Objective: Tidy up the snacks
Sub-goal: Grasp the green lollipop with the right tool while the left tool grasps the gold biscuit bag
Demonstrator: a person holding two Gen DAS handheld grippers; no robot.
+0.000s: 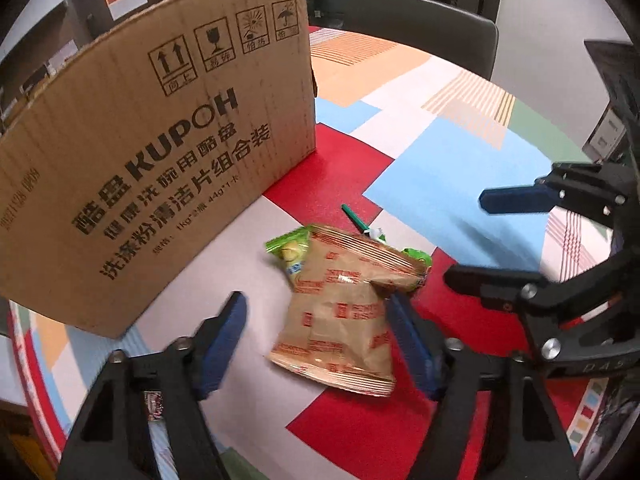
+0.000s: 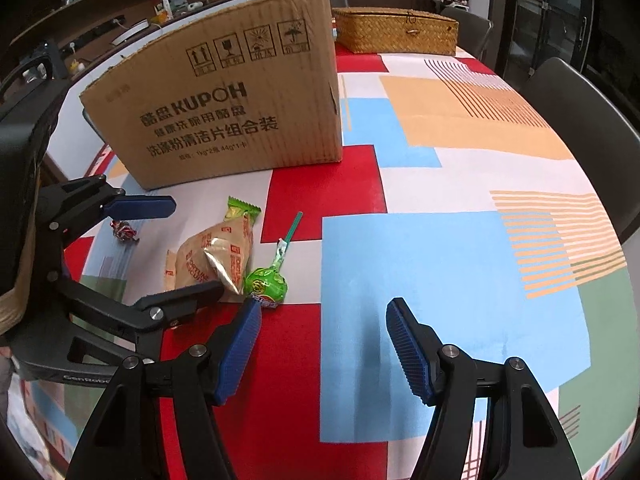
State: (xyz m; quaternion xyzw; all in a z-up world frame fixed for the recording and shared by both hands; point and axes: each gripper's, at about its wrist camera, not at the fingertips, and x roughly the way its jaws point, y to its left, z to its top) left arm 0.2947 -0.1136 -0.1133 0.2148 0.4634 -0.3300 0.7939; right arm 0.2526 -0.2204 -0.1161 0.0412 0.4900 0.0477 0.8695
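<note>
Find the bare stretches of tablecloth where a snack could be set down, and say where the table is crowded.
Free: the big blue patch ahead of the right gripper, and the orange and white cloth between the cardboard box and the woven basket. Crowded: before the box, where the brown packet, green packet, lollipop and left gripper bunch.

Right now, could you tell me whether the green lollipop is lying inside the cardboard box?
No, the lollipop lies on the tablecloth beside the brown snack bag, in front of the box.
</note>
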